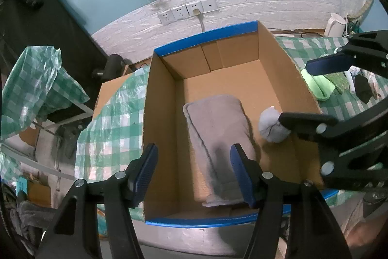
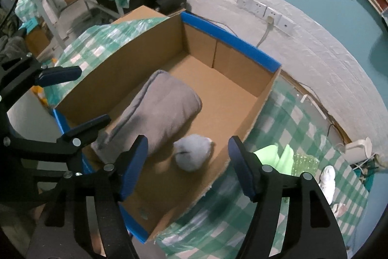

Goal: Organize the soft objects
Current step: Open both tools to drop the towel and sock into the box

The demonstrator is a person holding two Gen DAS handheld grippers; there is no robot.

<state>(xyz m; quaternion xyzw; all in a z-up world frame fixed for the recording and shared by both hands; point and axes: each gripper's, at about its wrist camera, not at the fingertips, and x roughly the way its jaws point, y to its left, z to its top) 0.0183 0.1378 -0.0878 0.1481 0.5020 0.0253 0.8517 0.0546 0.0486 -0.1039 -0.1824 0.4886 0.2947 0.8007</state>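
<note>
An open cardboard box (image 1: 206, 37) (image 2: 230, 43) with blue-taped rims stands on the checked table. A folded grey towel (image 1: 218, 123) (image 2: 162, 108) lies lengthwise on its floor. Beside the towel sits a pale grey rolled sock ball (image 1: 268, 123) (image 2: 192, 152). My left gripper (image 1: 194, 149) (image 2: 82, 97) hangs open over the towel's near end, its blue pads clear of the cloth. My right gripper (image 2: 188, 140) (image 1: 312, 91) is open above the sock ball, with nothing gripped between its fingers.
A green-and-white checked cloth (image 2: 278, 198) covers the table. To the right of the box lie a light green folded cloth (image 1: 320, 86) (image 2: 278, 157), a black item (image 1: 362, 87) and a white item (image 2: 327, 179). A white kettle (image 1: 334, 24) (image 2: 359, 149) stands by the wall.
</note>
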